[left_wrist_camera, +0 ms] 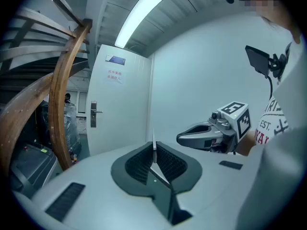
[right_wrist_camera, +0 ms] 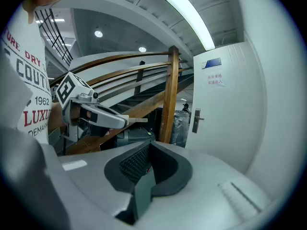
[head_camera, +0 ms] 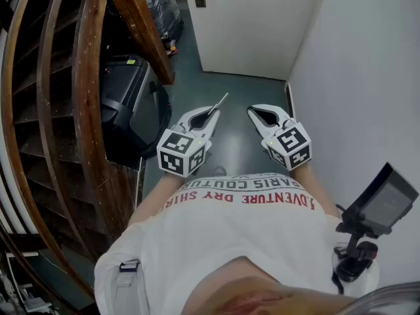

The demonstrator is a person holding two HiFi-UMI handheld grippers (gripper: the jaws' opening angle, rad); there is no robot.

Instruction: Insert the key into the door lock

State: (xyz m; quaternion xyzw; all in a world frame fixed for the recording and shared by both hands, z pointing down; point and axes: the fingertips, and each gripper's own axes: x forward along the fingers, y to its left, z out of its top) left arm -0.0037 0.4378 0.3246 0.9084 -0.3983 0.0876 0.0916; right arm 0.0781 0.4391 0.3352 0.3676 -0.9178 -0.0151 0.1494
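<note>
Left gripper [head_camera: 211,115], centre frame, pinches the key [head_camera: 220,102] by its near end; it looks light, stiff, probably slippery. Right gripper [head_camera: 252,111] sits closed, empty.

A wooden stair rail [head_camera: 85,110] curves at nine o'clock, a black case [head_camera: 128,100] beside it at ten, a mounted screen [head_camera: 384,202] at four.
</note>
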